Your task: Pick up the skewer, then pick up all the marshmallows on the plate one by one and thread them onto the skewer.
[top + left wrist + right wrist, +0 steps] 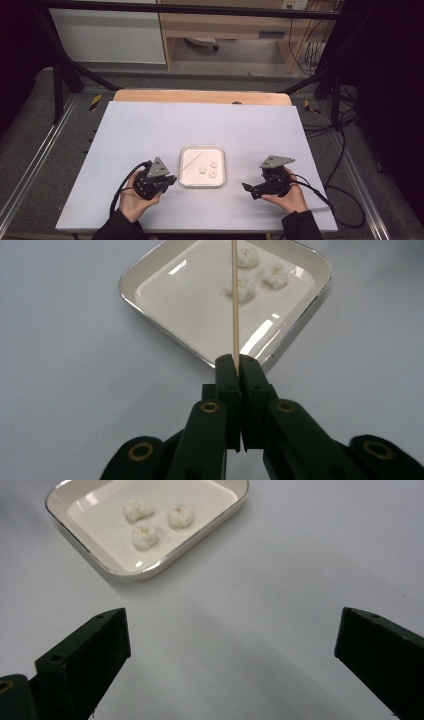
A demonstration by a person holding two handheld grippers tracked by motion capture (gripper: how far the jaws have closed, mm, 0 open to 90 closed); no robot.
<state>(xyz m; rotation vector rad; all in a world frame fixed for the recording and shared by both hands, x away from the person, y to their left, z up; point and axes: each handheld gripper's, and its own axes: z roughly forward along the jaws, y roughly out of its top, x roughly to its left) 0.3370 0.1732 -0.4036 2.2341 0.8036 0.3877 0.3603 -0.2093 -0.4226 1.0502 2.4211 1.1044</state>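
Observation:
A shallow white square tray (pixel 192 176) lies on the white tabletop between my two grippers, with three small white lumps (pixel 202 169) in its right half. My left gripper (pixel 172 179) sits just left of the tray, shut on the end of a thin wooden skewer (pixel 189 165) that slants up over the tray. In the left gripper view the skewer (pixel 234 305) runs from the closed gripper (pixel 236 362) out over the tray (pixel 165 295), crossing one lump (pixel 245 290). My right gripper (pixel 248 190) rests right of the tray, open and empty (pixel 232 630), with the tray (pixel 90 505) and lumps (pixel 145 535) ahead to its left.
The white board (pixel 150 130) covers a wooden table whose far edge (pixel 200 96) shows beyond it. Black frame legs and cables stand at the far corners and along the right side. Cables trail from both grippers toward the near edge.

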